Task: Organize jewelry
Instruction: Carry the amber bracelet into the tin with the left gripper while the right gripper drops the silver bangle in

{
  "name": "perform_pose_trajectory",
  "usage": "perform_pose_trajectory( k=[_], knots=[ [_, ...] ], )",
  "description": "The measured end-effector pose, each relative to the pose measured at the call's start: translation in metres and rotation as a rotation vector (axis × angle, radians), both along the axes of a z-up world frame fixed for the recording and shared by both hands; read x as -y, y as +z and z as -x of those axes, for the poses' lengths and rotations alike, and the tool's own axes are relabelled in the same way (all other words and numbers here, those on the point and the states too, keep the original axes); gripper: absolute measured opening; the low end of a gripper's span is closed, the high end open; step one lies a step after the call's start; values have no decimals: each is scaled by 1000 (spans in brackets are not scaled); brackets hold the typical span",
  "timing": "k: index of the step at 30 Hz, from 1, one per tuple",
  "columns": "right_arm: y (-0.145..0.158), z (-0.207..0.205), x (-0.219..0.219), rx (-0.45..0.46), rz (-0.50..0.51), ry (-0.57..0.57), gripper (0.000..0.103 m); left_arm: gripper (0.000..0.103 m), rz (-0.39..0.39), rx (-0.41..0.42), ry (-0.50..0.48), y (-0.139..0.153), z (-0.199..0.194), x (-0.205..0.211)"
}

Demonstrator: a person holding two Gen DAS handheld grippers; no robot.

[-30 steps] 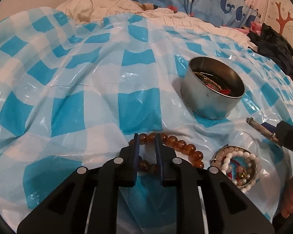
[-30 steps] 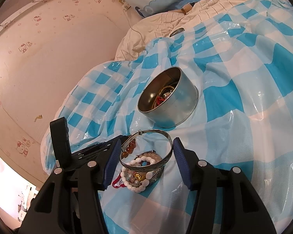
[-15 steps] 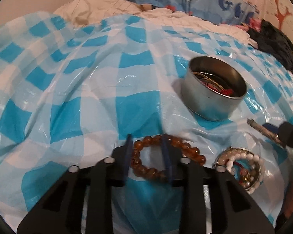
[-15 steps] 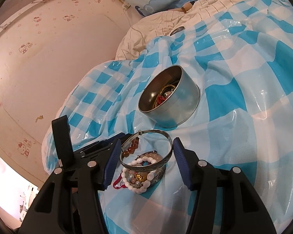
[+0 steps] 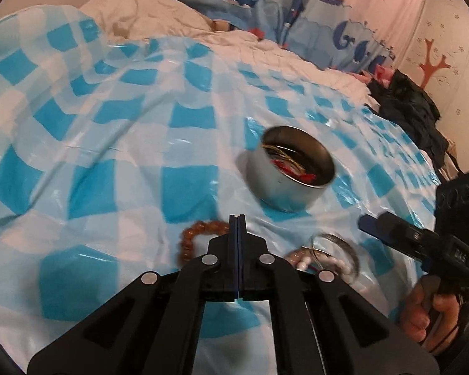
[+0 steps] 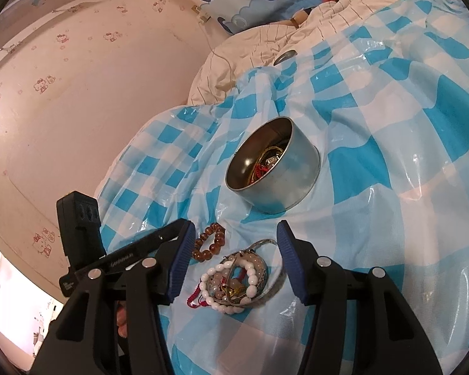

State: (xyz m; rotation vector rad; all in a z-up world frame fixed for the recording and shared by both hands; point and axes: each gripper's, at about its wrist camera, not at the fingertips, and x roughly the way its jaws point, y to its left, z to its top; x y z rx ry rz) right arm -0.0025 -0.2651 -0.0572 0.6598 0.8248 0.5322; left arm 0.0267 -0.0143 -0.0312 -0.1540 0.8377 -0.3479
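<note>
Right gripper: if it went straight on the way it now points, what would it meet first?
The open right gripper would probably first meet the pile of white and pink bead bracelets and thin silver bangle lying between its fingers on the blue-and-white checked plastic sheet. The round silver metal tin lies beyond; depth is unclear.

One tin (image 6: 273,175) — one amber bracelet (image 6: 210,241) — two claws.
</note>
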Motion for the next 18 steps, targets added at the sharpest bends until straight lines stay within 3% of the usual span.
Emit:
perform_pose_trajectory(
  k=[3,5,7,10,14,15,17,18],
  knots=[
    [-2,-1,-3,-13,14,11,54,2,-69,-18,31,-12,-11,1],
    [-3,-1,-6,-23,59,8,57,22,-129,-27,26,-19,-19,5],
    [-2,1,-9,-21,120,0,64,31,-174,-31,23,-26,-22,8],
    [-2,-1,-14,-22,187,2,67,36,-227,-30,25,-30,-24,12],
    [-9,-2,-27,-39,308,25,67,35,-250,-39,22,-33,-22,14],
    [-10,-2,-31,-39,353,32,64,30,-258,-40,9,-34,-20,16],
    [-11,0,-35,-33,409,38,45,10,-290,-32,-13,-33,-16,22],
    [-12,0,-36,-34,432,43,24,10,-301,-30,-27,-33,-14,25]
  ],
)
